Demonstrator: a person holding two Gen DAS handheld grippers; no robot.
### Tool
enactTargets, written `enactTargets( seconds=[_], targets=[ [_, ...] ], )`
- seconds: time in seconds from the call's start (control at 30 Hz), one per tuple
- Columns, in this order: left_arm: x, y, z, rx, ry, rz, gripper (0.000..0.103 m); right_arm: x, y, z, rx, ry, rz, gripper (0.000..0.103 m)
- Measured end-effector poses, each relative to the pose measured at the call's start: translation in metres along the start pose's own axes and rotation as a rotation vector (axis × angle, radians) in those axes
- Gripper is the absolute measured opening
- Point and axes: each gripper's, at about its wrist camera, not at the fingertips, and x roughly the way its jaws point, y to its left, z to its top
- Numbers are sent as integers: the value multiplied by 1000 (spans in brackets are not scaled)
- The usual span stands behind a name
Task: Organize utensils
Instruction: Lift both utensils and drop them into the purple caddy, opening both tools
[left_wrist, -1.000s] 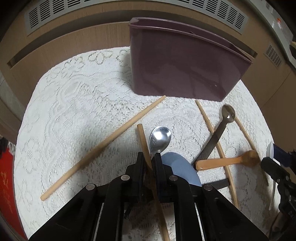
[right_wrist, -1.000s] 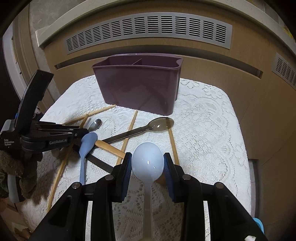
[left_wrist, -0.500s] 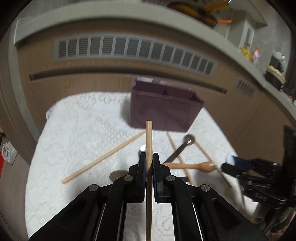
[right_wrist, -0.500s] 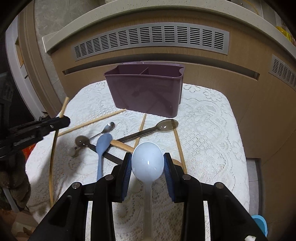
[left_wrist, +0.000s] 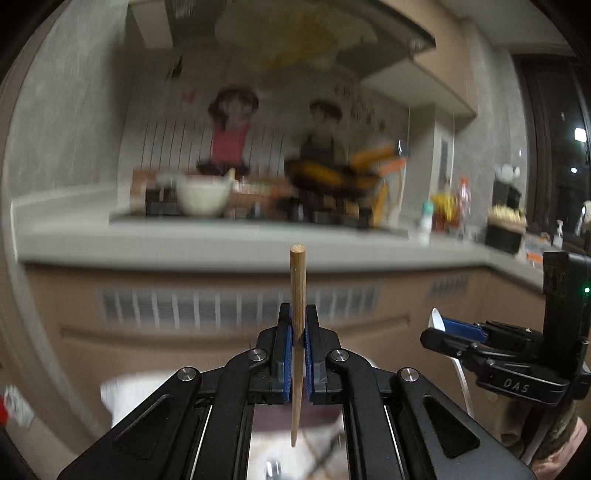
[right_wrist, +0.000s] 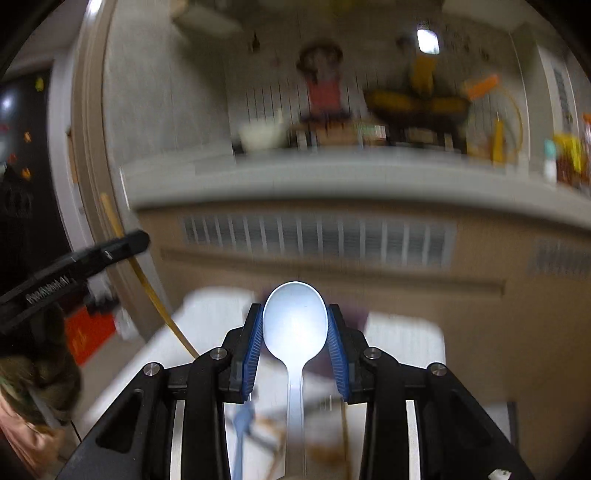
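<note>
Left wrist view showed the left tool (left_wrist: 298, 334) pinching a wooden chopstick (left_wrist: 296, 317) upright toward 12 o'clock, the right tool (right_wrist: 295, 326) clamping a white spoon (right_wrist: 294, 325); both were mid-carry, and next each needed lowering into the unseen holder.

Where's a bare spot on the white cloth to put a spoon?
The cloth looks bare left and right of the white spoon, toward the cabinet. Nearer, under the right gripper, a blue spoon and chopsticks crowd it. Blurry, though.

Blurred grey counter (left_wrist: 221, 240), vented cabinet front (right_wrist: 317, 236), dark window (left_wrist: 554, 147).
</note>
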Motion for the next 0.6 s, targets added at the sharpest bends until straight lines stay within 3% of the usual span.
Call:
enactTargets(
  seconds=[0.13, 0.23, 0.6],
  targets=[
    [38, 14, 33, -4, -36, -1, 6, 17, -15, 53, 4, -135, 37, 32],
    [67, 24, 42, -2, -32, -1, 6, 49, -28, 70, 30, -152, 47, 32],
    [149, 47, -5, -29, 96, -16, 6, 163, -59, 38, 69, -101, 72, 32]
  ],
)
